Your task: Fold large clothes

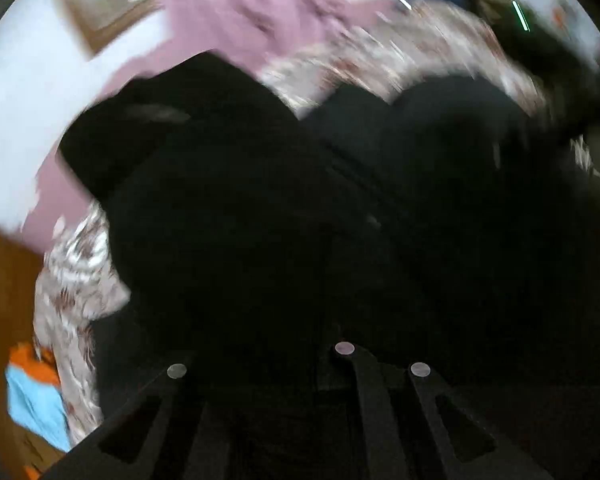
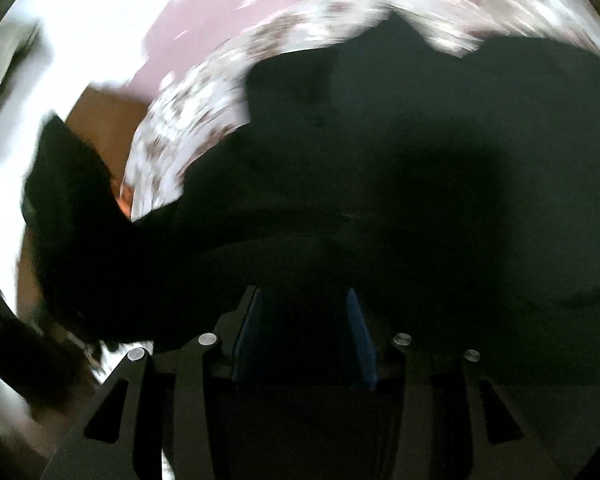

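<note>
A large black garment [image 1: 300, 200] fills most of the left wrist view, lying on a floral bedsheet [image 1: 400, 56]. It also fills the right wrist view [image 2: 420, 180]. Both views are blurred by motion. My left gripper [image 1: 300, 360] is low in the frame, its dark fingers lost against the black cloth, so I cannot tell how the jaws stand. My right gripper [image 2: 306, 312] shows blue-padded fingers [image 2: 358, 320] standing apart, with the black cloth right in front of them. Whether cloth lies between them is unclear.
A pink cloth [image 1: 240, 12] lies beyond the garment on the bed. White wall and a wooden frame [image 1: 100, 20] are at the upper left. Brown wood [image 1: 4, 300] and an orange and blue item [image 1: 36, 392] are at the lower left.
</note>
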Motion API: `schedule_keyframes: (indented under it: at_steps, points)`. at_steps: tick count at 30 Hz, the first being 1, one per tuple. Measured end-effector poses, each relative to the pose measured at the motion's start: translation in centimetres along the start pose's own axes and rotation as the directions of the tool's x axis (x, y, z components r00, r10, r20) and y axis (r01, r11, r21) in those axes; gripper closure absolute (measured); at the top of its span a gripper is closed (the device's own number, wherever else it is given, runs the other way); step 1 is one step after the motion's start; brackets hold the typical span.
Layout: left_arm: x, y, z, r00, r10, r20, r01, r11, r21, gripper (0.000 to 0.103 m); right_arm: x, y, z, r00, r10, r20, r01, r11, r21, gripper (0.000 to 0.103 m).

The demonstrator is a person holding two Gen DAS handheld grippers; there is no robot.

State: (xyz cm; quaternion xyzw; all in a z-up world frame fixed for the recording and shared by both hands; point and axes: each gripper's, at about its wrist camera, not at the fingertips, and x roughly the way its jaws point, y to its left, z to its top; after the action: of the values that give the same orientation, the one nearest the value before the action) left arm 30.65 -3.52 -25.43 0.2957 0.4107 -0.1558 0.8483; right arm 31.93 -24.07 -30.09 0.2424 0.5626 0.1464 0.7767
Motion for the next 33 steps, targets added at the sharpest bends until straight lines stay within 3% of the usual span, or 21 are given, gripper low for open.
schedule_keyframes:
  at_steps: [4, 7, 10, 13, 16, 20, 23, 28, 30, 32, 33]
  points:
    - [3.0, -6.4, -0.7, 0.997, 0.022, -0.076, -0.009, 0.987, 0.162, 0.097, -1.4, -5.1, -1.1, 0.997, 0.079, -0.021, -0.075, 0.985, 0.152, 0.063]
    - [3.9, -9.8, -1.8, 0.993, 0.067, -0.101, -0.038, 0.964, 0.262, 0.097, -1.2, -6.7, -1.8, 0.973, 0.230, -0.029, -0.215, 0.941, 0.262, 0.062]
    - [3.8, -11.1, -2.4, 0.990, 0.096, -0.105, -0.063, 0.957, 0.283, 0.097, -0.4, -6.9, -1.9, 0.938, 0.346, -0.025, -0.320, 0.891, 0.323, 0.042]
    - [3.3, -11.9, -2.6, 0.988, 0.112, -0.101, -0.079, 0.954, 0.291, 0.097, 1.0, -6.2, -2.4, 0.941, 0.335, -0.051, -0.299, 0.892, 0.339, 0.041]
    - [2.9, -13.0, -3.1, 0.986, 0.150, -0.079, -0.114, 0.932, 0.345, 0.097, 2.2, -5.9, -2.5, 0.953, 0.294, -0.078, -0.246, 0.894, 0.374, 0.041]
    - [2.8, -14.2, -4.6, 0.981, 0.190, -0.051, -0.154, 0.903, 0.401, 0.097, 2.1, -5.6, -2.6, 0.930, 0.365, -0.042, -0.309, 0.839, 0.447, 0.041]
    - [2.6, -14.7, -4.9, 0.980, 0.191, -0.048, -0.157, 0.906, 0.394, 0.097, 2.5, -4.9, -2.6, 0.922, 0.386, -0.041, -0.321, 0.819, 0.475, 0.040]
    - [2.7, -14.4, -5.1, 0.980, 0.191, -0.051, -0.155, 0.903, 0.402, 0.093, 5.0, -3.2, -2.6, 0.920, 0.370, -0.125, -0.272, 0.837, 0.476, 0.041]
    - [2.6, -13.9, -4.9, 0.982, 0.182, -0.053, -0.147, 0.907, 0.394, 0.093, 5.2, -2.3, -2.1, 0.935, 0.327, -0.139, -0.243, 0.874, 0.421, 0.054]
    - [2.5, -13.1, -4.6, 0.983, 0.171, -0.060, -0.137, 0.918, 0.371, 0.091, 5.4, -1.8, -1.6, 0.941, 0.299, -0.157, -0.220, 0.896, 0.387, 0.092]
    - [2.2, -12.8, -4.5, 0.985, 0.157, -0.065, -0.125, 0.930, 0.346, 0.090, 5.3, -1.8, -1.5, 0.945, 0.279, -0.170, -0.200, 0.906, 0.372, 0.096]
